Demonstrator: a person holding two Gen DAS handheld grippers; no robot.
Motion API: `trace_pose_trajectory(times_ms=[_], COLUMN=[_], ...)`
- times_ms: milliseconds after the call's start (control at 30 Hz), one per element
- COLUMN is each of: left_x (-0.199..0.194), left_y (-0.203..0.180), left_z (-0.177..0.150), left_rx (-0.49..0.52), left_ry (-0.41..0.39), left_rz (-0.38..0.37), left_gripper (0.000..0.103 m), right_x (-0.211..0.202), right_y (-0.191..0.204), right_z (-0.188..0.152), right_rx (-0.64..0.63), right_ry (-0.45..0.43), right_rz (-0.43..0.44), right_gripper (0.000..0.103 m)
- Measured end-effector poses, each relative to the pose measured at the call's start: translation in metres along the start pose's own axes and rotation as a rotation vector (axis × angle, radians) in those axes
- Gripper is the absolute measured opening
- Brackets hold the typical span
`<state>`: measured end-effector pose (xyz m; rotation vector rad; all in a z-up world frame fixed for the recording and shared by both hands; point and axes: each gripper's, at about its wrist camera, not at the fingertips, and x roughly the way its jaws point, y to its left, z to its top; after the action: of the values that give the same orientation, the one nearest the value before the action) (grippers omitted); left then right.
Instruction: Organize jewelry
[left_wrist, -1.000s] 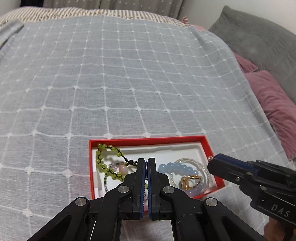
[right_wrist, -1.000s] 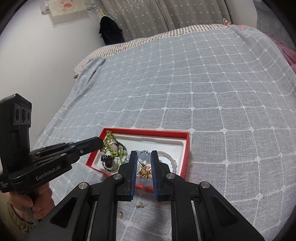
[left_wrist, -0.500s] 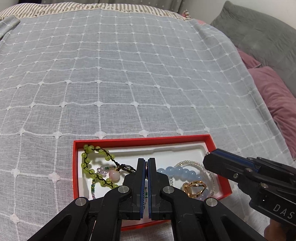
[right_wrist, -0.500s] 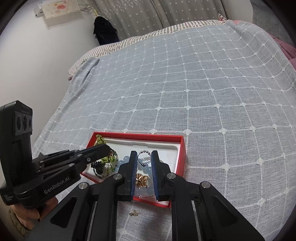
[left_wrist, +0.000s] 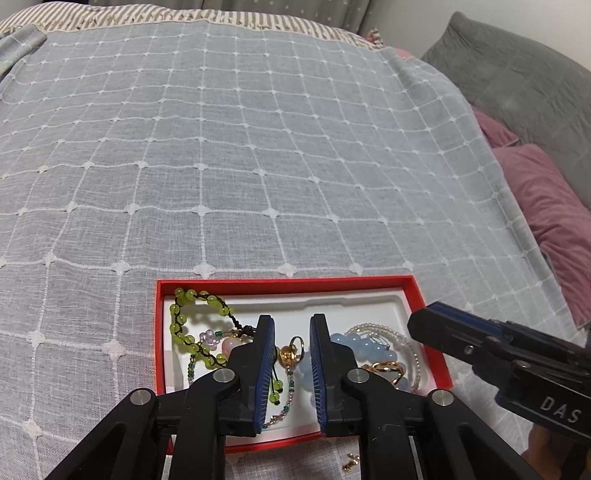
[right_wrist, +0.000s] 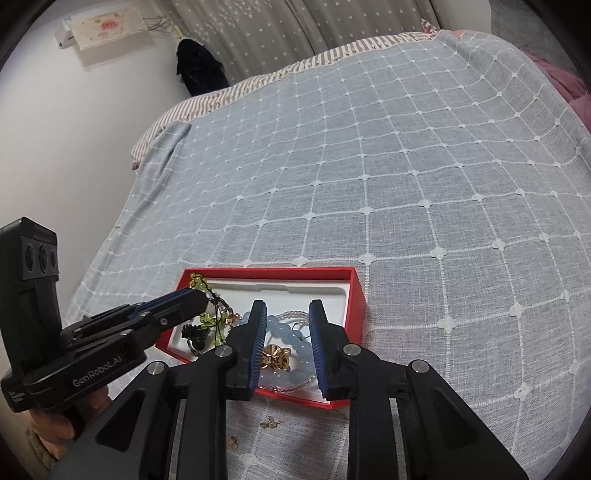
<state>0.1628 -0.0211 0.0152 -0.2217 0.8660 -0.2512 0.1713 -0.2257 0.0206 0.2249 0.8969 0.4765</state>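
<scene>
A red box (left_wrist: 280, 284) with a white liner lies on the bedspread and also shows in the right wrist view (right_wrist: 354, 291). It holds a green bead bracelet (left_wrist: 184, 325), a pale blue bead bracelet (left_wrist: 364, 345), a thin pearl strand (left_wrist: 373, 326), a gold ring (left_wrist: 384, 371) and a gold charm on a ring (left_wrist: 290, 352). My left gripper (left_wrist: 292, 321) is open above the box's middle, empty. My right gripper (right_wrist: 286, 306) is open above the blue beads (right_wrist: 291, 338) and a gold piece (right_wrist: 275, 360), empty.
Small gold earrings lie on the cloth in front of the box (right_wrist: 269, 422) (right_wrist: 233, 440), one seen in the left wrist view (left_wrist: 350, 461). Grey and pink pillows (left_wrist: 546, 199) lie at the right. A wall runs along the bed's left side (right_wrist: 74, 122).
The left gripper has opened from shut, uncovering the gold charm in the box. The right gripper has opened wider and moved closer over the box.
</scene>
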Motion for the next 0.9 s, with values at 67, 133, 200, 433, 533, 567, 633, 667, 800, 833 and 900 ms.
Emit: trace_pose_trajectory(times_ms=[67,133,200,433,533,567,633,667,800,833,900], left_x=[-0.006,-0.014,-0.023,-0.043,-0.049,-0.050,-0.051,-0.052,-0.049,-0.048,-0.046], left_y=[0.000,0.000,0.001,0.015,0.015,0.014,0.011,0.009,0.002,0.001,0.000], left_z=[0.001,0.002,0.001,-0.013,-0.023,-0.026,-0.031,-0.034,-0.048,-0.051,-0.056], left_rx=[-0.003,0.000,-0.001,-0.023,-0.001,0.004,0.005,0.008,0.056,0.059,0.057], left_ry=[-0.011,-0.030,-0.049,-0.068,-0.078,-0.077,-0.074,-0.069,-0.042,-0.034,-0.014], left_rz=[-0.004,-0.005,-0.001,0.041,0.081,0.084,0.080,0.079,0.114,0.113,0.106], left_gripper=[0.022,0.026,0.030,0.037,0.037,0.037,0.039,0.042,0.044,0.044,0.044], right_x=[-0.003,-0.008,-0.014,-0.033,-0.044,-0.046,-0.046,-0.045,-0.043,-0.041,-0.037], right_y=[-0.001,-0.001,0.001,0.011,0.016,0.017,0.018,0.018,0.012,0.013,0.015], right_z=[0.000,0.000,-0.002,-0.014,-0.021,-0.022,-0.027,-0.027,-0.029,-0.031,-0.034], right_rx=[0.014,0.020,0.020,0.015,0.002,-0.007,-0.023,-0.021,0.018,0.018,0.011], right_ry=[-0.007,-0.013,-0.024,-0.035,-0.036,-0.032,-0.012,-0.002,0.025,0.042,0.070], right_rz=[0.001,0.006,0.012,0.026,0.023,0.014,-0.003,-0.008,-0.010,-0.014,-0.014], right_gripper=[0.028,0.029,0.032,0.047,0.053,0.059,0.061,0.061,0.062,0.063,0.063])
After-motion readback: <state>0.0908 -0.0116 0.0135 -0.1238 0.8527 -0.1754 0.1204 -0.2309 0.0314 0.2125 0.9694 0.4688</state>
